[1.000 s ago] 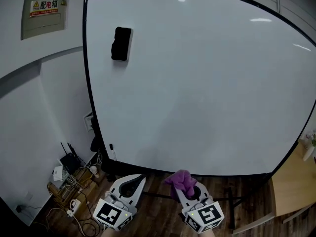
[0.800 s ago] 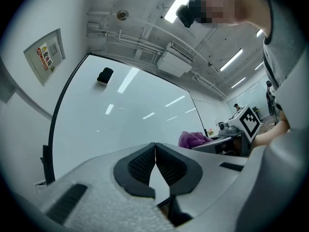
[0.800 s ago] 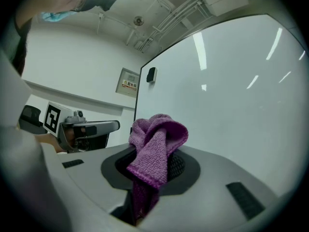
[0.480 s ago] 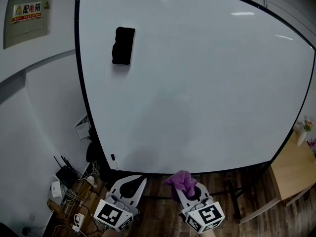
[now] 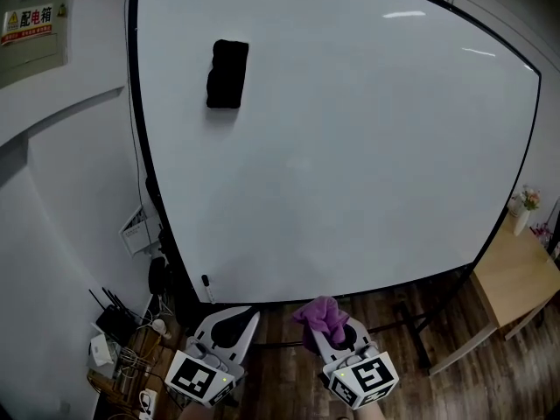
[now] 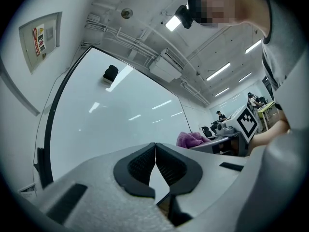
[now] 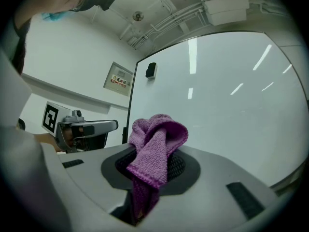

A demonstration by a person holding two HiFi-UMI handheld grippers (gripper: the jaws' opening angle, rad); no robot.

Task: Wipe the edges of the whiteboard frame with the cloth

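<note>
A grey wall panel's label (image 5: pixel 26 17) reads "配电箱". One black eraser (image 5: pixel 227 73) sits near the black-framed whiteboard's (image 5: pixel 350 147) top-left corner. The right claw (image 7: pixel 150 166) pinches one purple terry cloth (image 7: pixel 155 144). The left claw (image 6: pixel 155 153) is pressed together, empty.

Holding the left tool (image 5: pixel 248 317) low on the left, with its jaws pressed tight against each other. Holding the right tool (image 5: pixel 325 332) near it on the right, with its jaws squeezing a purple cloth (image 5: pixel 322 315). Pointing both tools forward, side by side, not touching.
</note>
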